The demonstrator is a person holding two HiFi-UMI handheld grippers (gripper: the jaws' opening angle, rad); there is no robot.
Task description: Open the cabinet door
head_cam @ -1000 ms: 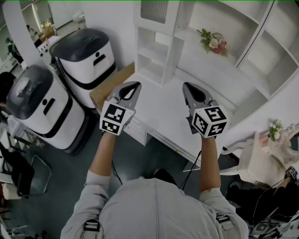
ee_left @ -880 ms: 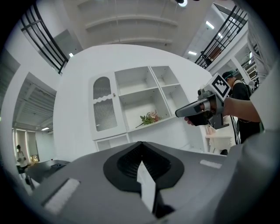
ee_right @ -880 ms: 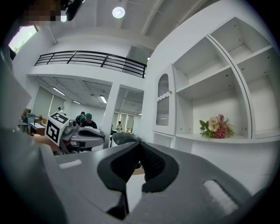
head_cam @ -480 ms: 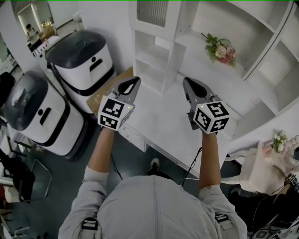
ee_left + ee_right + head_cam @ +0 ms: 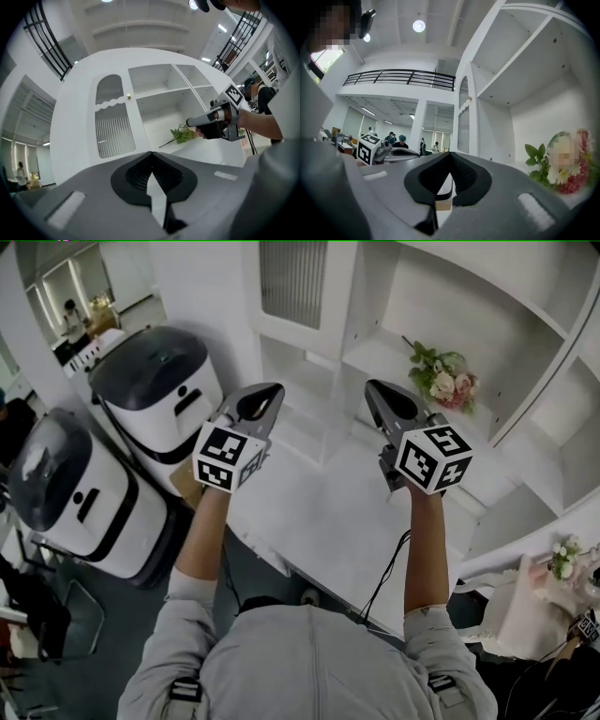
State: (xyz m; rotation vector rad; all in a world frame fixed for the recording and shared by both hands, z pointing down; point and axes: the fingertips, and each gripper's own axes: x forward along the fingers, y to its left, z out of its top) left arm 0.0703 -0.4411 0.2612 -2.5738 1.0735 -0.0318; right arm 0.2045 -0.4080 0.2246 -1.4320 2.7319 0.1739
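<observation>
Holding the grey left gripper (image 5: 273, 388) at centre-left of the head view and the matching grey right gripper (image 5: 373, 386) at centre-right, side by side, well apart from each other, both pointing toward the tall white shelf cabinet (image 5: 375, 296) filling the upper half of the frame. Pressing both pairs of jaws fully together on nothing, as showing at the bottom centre of each gripper view. Facing the white cabinet door with a ribbed glass panel (image 5: 292, 282) at the top centre of the head view, lying closed and flush in its frame, apart from both grippers. Showing that door again left of centre in the left gripper view (image 5: 112, 119), with a small round knob (image 5: 129, 95) at its upper right edge, and edge-on in the middle of the right gripper view. Displaying a bunch of pink and cream flowers with green leaves (image 5: 441, 376) lying on the floor of the wide open compartment (image 5: 450, 315) to the right of the door, near the right gripper's tip. Showing small open cubbies (image 5: 300, 413) stacked just below the door, a white tabletop (image 5: 319, 521) under both grippers, and two white rounded machines with dark domed tops (image 5: 164, 371) standing at the left edge.
</observation>
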